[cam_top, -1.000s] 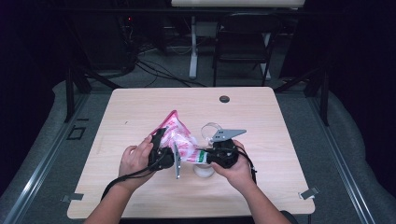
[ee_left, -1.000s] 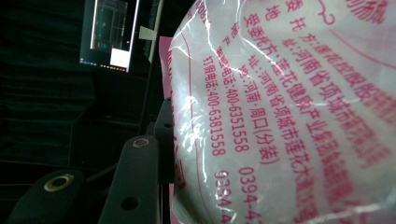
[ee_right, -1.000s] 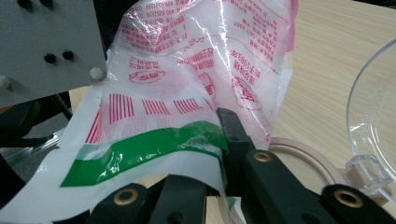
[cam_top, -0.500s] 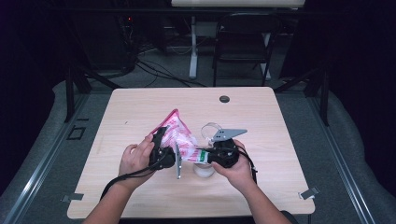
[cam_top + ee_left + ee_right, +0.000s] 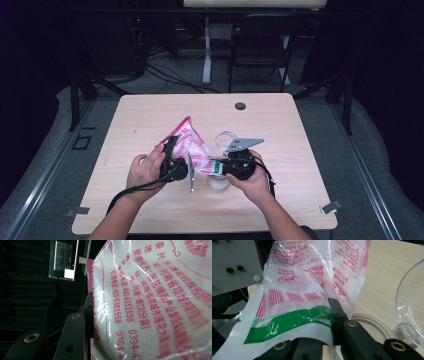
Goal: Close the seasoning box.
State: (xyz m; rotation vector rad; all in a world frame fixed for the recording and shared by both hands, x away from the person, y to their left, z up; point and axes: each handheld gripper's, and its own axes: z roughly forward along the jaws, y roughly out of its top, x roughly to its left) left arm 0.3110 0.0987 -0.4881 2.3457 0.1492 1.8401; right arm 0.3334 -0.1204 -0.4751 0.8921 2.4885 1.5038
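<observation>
Wooden table (image 5: 150,120), bag (image 5: 190,142) unmoved, grippers unchanged

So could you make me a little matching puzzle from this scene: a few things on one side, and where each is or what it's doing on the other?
Things:
1. left gripper
2. right gripper
3. clear bowl
4. black disc

States:
a. lies alone near the table's far edge
b. shut on the bag's green-striped end
c. sits on the table beside the bag
d. holds the bag's full pink-printed part

Pairs: 1-d, 2-b, 3-c, 4-a
</observation>
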